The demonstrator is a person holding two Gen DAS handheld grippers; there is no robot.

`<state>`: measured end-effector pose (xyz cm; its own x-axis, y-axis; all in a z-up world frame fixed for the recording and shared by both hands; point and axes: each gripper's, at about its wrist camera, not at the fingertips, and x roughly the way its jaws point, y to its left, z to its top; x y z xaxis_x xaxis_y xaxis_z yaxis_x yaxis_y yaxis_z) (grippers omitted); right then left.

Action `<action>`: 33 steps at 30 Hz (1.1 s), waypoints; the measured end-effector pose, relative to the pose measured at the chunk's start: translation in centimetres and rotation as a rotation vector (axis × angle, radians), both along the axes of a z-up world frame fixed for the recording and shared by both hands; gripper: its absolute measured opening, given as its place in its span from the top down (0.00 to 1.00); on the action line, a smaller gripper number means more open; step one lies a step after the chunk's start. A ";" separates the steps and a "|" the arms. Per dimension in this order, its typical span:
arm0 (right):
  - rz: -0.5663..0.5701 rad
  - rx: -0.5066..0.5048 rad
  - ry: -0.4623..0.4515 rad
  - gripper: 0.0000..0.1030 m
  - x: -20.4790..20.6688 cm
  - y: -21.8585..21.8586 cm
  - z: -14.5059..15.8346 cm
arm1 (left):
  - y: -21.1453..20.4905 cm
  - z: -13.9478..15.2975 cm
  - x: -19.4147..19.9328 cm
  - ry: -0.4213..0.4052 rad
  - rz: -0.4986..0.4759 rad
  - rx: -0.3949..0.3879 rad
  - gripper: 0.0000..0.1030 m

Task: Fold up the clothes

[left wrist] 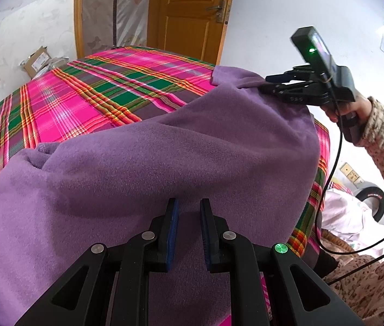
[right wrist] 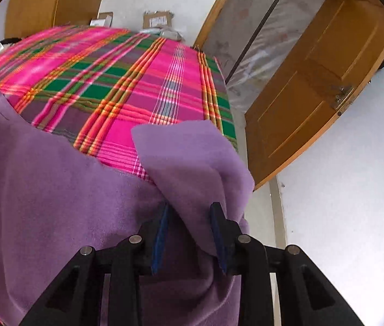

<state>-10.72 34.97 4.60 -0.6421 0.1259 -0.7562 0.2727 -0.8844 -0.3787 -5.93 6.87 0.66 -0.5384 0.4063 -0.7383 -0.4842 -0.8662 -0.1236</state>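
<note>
A purple fleece garment [left wrist: 143, 168] lies bunched over the near part of a bed with a pink and green plaid sheet [left wrist: 83, 95]. My left gripper [left wrist: 189, 203] sits low on the garment's near edge, its jaws narrow with a fold of fleece filling the gap. My right gripper [left wrist: 263, 83], held by a hand in a speckled sleeve, is at the garment's far right corner. In the right wrist view the right gripper [right wrist: 189, 209] stands open. A folded-over purple corner [right wrist: 189, 157] lies loose between its blue pads [right wrist: 160, 233] and drapes over the right finger.
An orange wooden door [right wrist: 314, 81] and a plastic-covered wardrobe [right wrist: 259, 40] stand past the bed's right edge. Cardboard boxes [left wrist: 38, 59] sit on the floor beyond the bed. A cable [left wrist: 333, 168] hangs from the right gripper beside white bags and a tape roll [left wrist: 371, 198].
</note>
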 end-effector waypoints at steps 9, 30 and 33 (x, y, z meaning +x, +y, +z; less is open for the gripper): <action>-0.134 -0.197 0.054 0.96 0.4 4.3 1.9 | 0.1 0.0 0.0 0.001 0.003 -0.005 0.84; -0.556 -0.742 0.136 0.97 5.8 18.1 -1.4 | 0.5 0.0 0.3 0.001 0.012 -0.007 0.84; -0.593 -0.809 0.166 0.97 6.7 18.9 -1.5 | 0.4 0.0 0.3 0.001 0.013 -0.002 0.84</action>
